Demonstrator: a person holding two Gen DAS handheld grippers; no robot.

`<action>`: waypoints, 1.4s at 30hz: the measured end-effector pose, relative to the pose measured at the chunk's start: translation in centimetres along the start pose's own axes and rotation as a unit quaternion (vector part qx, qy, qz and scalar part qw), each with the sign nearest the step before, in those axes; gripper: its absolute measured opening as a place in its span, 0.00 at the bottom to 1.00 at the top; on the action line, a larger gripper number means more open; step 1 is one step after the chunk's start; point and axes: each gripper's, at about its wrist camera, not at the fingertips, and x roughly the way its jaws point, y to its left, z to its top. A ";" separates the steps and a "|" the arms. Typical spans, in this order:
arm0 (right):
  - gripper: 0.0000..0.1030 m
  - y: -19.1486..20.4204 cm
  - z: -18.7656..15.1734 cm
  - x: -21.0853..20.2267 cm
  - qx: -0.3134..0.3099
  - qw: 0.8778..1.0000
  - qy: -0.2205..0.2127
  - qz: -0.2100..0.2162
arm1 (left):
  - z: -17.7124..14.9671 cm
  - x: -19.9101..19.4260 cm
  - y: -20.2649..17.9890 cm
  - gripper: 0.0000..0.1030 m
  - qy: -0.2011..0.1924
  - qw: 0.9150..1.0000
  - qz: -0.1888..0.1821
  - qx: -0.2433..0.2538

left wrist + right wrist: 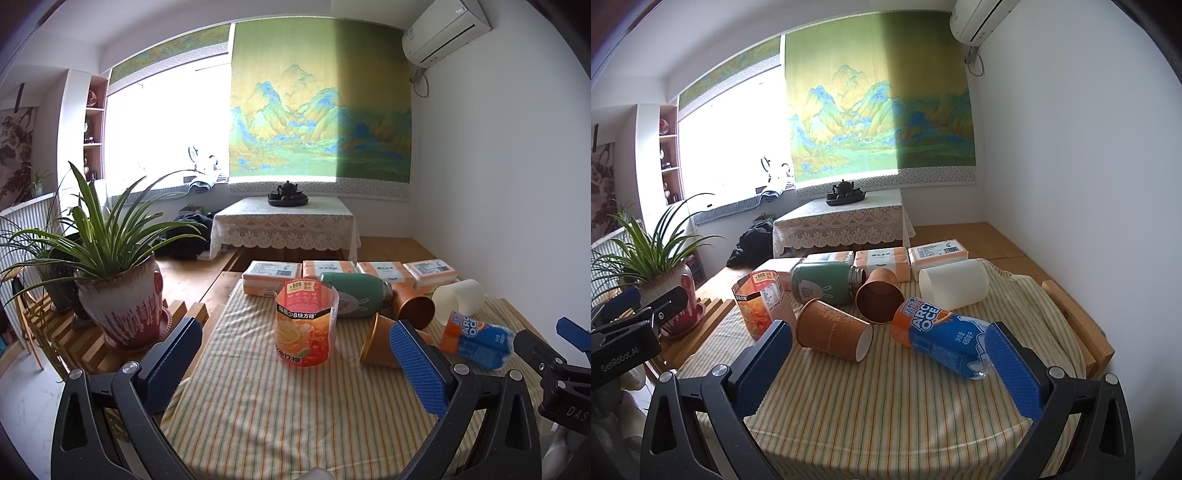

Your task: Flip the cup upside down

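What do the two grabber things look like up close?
Both look alike. The left gripper and right gripper have black frames with silver bolts. Their fingers wear bumpy blue pads. White letters reading GenRobot.AI show on the left one's body.

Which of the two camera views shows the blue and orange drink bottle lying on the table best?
The right wrist view: the drink bottle lies whole and large near the middle, label readable, just ahead of the open right hand-held gripper. The left wrist view shows it smaller and off to the right, in fisheye distortion.
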 end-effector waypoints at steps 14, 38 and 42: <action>1.00 0.0 -0.1 0.2 -0.001 1.000 0.004 0.002 | -0.1 1.0 0.0 1.00 0.007 1.000 -0.004 0.004; 0.94 -4.1 0.5 3.8 0.010 0.999 0.050 0.016 | -1.2 8.1 3.4 1.00 0.083 0.997 0.002 0.000; 0.91 -5.3 0.9 4.4 0.016 0.998 0.055 0.012 | -1.2 9.1 3.7 1.00 0.089 0.996 0.007 0.004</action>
